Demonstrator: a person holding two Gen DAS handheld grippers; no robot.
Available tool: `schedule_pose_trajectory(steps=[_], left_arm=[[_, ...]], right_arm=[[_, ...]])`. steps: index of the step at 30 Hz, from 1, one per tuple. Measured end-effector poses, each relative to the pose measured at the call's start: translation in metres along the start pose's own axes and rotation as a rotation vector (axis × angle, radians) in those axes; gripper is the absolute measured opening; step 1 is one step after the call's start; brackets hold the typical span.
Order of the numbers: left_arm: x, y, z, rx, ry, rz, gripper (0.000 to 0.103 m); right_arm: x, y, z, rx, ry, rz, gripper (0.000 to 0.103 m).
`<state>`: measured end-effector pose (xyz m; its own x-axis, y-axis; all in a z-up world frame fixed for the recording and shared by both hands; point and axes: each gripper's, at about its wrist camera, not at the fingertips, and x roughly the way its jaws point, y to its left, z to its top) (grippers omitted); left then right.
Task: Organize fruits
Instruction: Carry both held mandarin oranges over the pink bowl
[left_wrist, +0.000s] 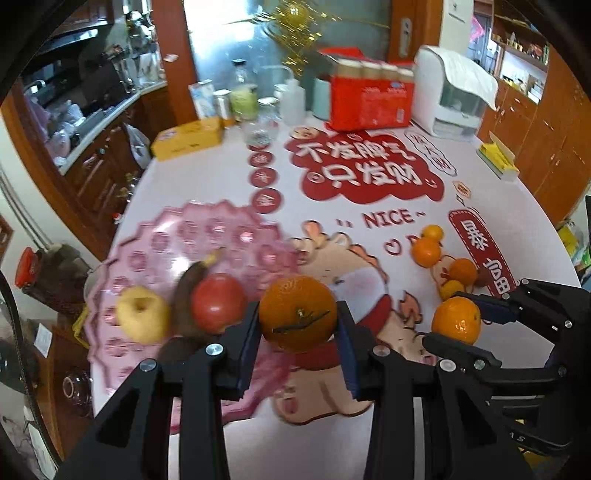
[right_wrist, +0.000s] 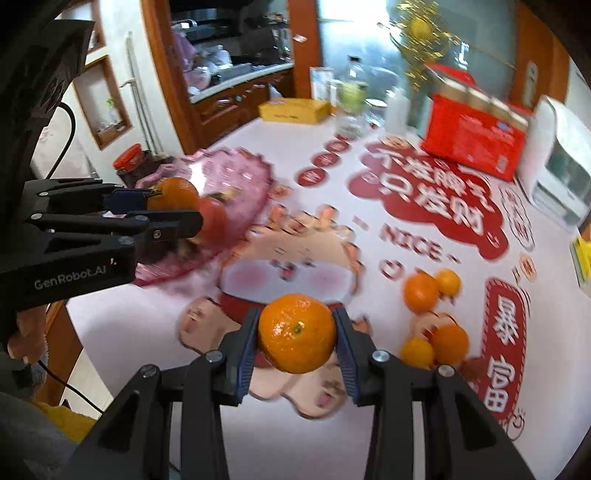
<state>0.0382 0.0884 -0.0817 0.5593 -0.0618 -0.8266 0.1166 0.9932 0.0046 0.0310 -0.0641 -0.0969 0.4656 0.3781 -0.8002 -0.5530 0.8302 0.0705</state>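
My left gripper (left_wrist: 297, 325) is shut on an orange tangerine (left_wrist: 297, 314), held above the table just right of the pink scalloped fruit plate (left_wrist: 207, 229). The plate holds a yellow apple (left_wrist: 142, 314), a red apple (left_wrist: 218, 301) and a dark overripe banana (left_wrist: 186, 291). My right gripper (right_wrist: 297, 334) is shut on another tangerine (right_wrist: 295, 332) above the table; in the left wrist view the right gripper (left_wrist: 458, 319) and its tangerine show at right. In the right wrist view the left gripper (right_wrist: 173, 205) hangs at the plate (right_wrist: 236, 177). Several loose tangerines (left_wrist: 426, 251) (right_wrist: 421, 291) lie on the tablecloth.
The white tablecloth (left_wrist: 221, 173) has red prints. At the back stand a red carton (left_wrist: 371, 103), a yellow box (left_wrist: 188, 138), bottles and jars (left_wrist: 293, 101) and a white appliance (left_wrist: 450, 96). A yellow sponge box (left_wrist: 496, 158) sits at the right edge. A red-lidded jar (right_wrist: 129, 160) stands beyond the plate.
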Motion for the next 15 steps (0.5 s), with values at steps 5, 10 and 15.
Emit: schedule_pose_trajectory(steps=[5, 10, 15], left_arm=[[-0.019, 0.037, -0.005, -0.023, -0.020, 0.015, 0.037], [-0.030, 0.067, -0.011, -0.045, -0.027, 0.025, 0.037], [-0.036, 0.091, -0.016, -0.050, -0.035, 0.033, 0.037]], right_arm=[[-0.007, 0.042, 0.019, -0.049, -0.035, 0.030, 0.039], [-0.011, 0.073, 0.032, -0.080, -0.056, 0.047, 0.039], [-0.007, 0.094, 0.040, -0.085, -0.062, 0.058, 0.039]])
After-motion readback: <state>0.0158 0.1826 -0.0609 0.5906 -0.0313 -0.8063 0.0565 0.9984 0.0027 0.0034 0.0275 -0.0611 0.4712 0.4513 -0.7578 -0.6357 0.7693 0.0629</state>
